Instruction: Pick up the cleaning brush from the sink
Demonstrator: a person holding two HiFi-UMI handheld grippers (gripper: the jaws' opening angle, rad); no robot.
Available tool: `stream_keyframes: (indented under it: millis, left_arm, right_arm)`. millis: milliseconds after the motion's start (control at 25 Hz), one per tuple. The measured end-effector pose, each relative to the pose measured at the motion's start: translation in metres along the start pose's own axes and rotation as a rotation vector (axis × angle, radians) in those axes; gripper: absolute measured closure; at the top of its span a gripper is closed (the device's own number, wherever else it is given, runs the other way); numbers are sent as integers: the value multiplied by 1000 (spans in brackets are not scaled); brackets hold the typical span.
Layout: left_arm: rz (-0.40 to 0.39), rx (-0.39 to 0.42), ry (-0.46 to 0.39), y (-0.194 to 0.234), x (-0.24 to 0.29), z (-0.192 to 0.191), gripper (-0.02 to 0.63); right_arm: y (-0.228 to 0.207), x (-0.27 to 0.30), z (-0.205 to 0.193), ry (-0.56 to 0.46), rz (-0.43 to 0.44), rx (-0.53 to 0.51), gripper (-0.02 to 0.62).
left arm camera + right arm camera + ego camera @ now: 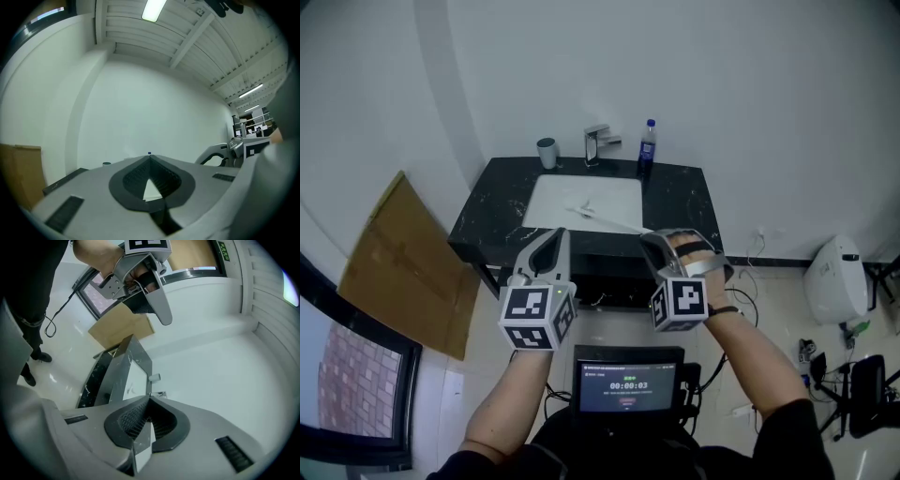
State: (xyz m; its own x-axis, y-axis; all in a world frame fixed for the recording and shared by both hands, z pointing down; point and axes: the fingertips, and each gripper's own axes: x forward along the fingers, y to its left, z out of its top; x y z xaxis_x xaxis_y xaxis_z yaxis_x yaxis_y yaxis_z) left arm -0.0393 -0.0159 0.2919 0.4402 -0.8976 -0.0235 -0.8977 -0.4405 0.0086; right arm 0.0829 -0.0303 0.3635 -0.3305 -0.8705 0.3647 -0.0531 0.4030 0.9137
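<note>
1. Cleaning brush [600, 214]: white, lying in the sink basin [553, 202], handle reaching toward its front right corner
2. Left gripper [555, 234]: jaws closed together, empty, well short of the sink
3. Right gripper [652, 239]: jaws closed together, empty, beside the left
4. Black marble surface [502, 202]: cup [547, 152], faucet [596, 142], blue bottle [648, 145] along the back edge
</note>
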Motion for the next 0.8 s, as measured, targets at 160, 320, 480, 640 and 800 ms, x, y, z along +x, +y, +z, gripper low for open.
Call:
stream_keyframes:
  millis: [160,320,480,640,800]
  left_arm:
    - [-11,-2,8,9,4,-1,604]
    - [-8,-10,21,23,9,-7,604]
    - [-14,-9,31,39,17,-13,604]
    - [-15,-22,52,59,31,-26,606]
    - [-1,-23,70,66,49,-36,606]
  right_arm:
    - [-3,4,8,-10,-1,16,583]
    - [-4,17,10,-6,8,41,583]
    - [-9,32,5,16,25,111,583]
    - [-22,56,-4,38,30,183,583]
    - [-33,81,-17,19,49,244,583]
